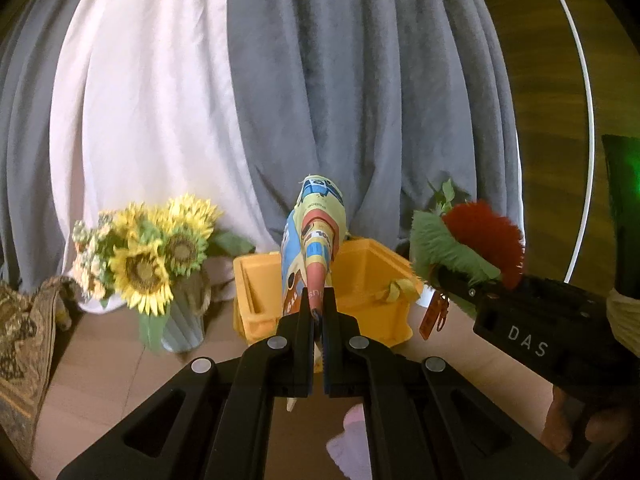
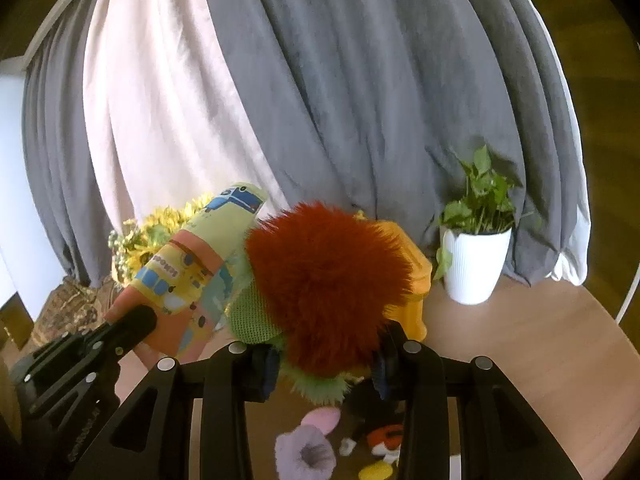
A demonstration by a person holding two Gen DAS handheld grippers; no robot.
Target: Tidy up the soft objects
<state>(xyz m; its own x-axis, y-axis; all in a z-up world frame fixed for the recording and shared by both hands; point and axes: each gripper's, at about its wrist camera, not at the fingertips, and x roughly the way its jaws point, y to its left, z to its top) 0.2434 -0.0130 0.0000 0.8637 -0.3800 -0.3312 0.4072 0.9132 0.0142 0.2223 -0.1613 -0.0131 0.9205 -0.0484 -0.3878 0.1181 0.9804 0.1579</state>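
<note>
Fabric printed with buses, a colourful cloth roll [image 1: 311, 248], is pinched between the jaws of the left gripper [image 1: 319, 308], which are almost fully together on its lower tip. The roll rises up from the fingers, directly ahead of them and in front of a yellow plastic bin [image 1: 372, 280]. The bin stands on the wooden table [image 1: 104, 364] just beyond the left fingertips.

To the right of the left gripper, the right gripper [image 2: 326, 364] holds a furry plush toy [image 2: 328, 288] with red hair and a green body. Its jaws stand rather wide and press on both sides of the toy. In the right wrist view the toy covers most of the bin behind it.

Ahead and to the left of the left gripper stands a vase of sunflowers [image 1: 152, 256], and further left lies a patterned cloth [image 1: 20, 332]. Ahead and to the right of the right gripper there is a potted plant [image 2: 476, 256] in a white pot. Below the right gripper, more soft toys lie on the table: a pale purple one [image 2: 306, 454] and a small orange and black one [image 2: 386, 438]. Grey and white curtains [image 1: 280, 80] hang behind everything.
</note>
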